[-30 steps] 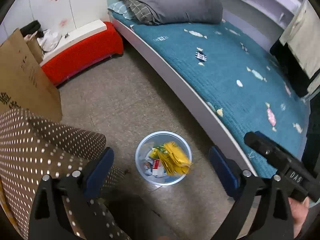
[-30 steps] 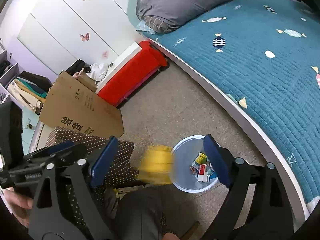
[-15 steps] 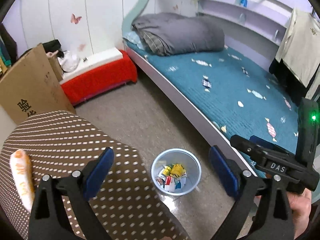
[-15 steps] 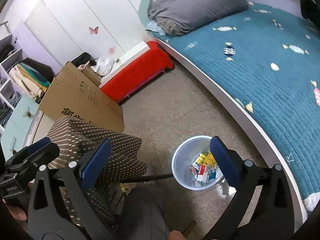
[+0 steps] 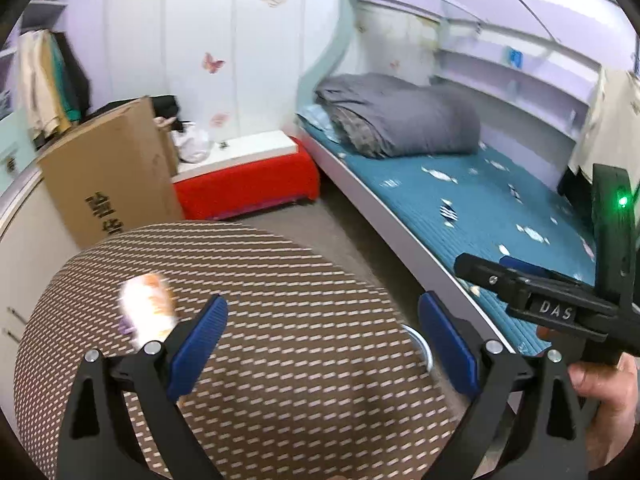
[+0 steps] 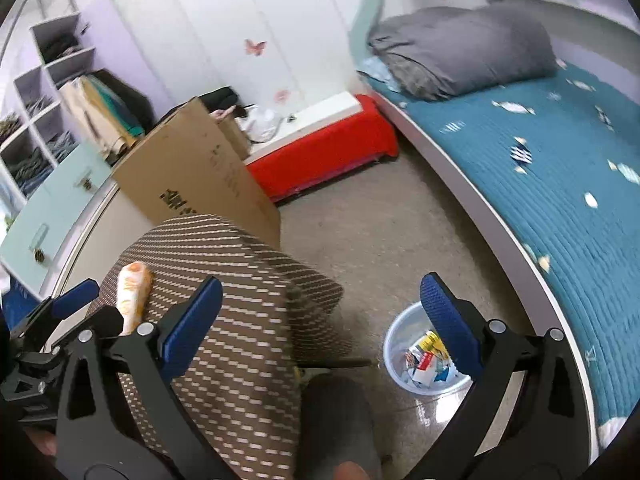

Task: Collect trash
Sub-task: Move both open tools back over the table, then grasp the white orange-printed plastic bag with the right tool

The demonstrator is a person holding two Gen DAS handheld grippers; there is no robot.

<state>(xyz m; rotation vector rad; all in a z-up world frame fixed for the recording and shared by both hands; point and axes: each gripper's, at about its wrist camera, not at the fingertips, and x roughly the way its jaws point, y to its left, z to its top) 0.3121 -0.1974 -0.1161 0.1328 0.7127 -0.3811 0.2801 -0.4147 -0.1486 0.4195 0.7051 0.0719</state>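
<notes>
An orange-and-white wrapper (image 5: 148,308) (image 6: 132,292) lies on the round table with the brown dotted cloth (image 5: 300,400) (image 6: 240,320). My left gripper (image 5: 322,344) hangs open above that table, to the right of the wrapper, with nothing between its blue pads. My right gripper (image 6: 320,320) is wide open and empty over the table's edge and the floor. Below it on the floor stands a pale blue bin (image 6: 390,346) holding several coloured wrappers (image 6: 426,356). In the left wrist view the table hides all but a piece of the bin's rim (image 5: 422,344).
A bed with a teal cover (image 6: 560,184) runs along the right. A red bench (image 6: 320,156) and a cardboard box (image 6: 192,176) stand behind the table. A knee in grey trousers (image 6: 336,420) is at the bottom edge. Bare floor (image 6: 380,232) lies between table and bed.
A yellow wrapper fell from the right gripper into the bin. Both grippers then rose and tipped up. The table top with the orange-and-white wrapper came into view.
</notes>
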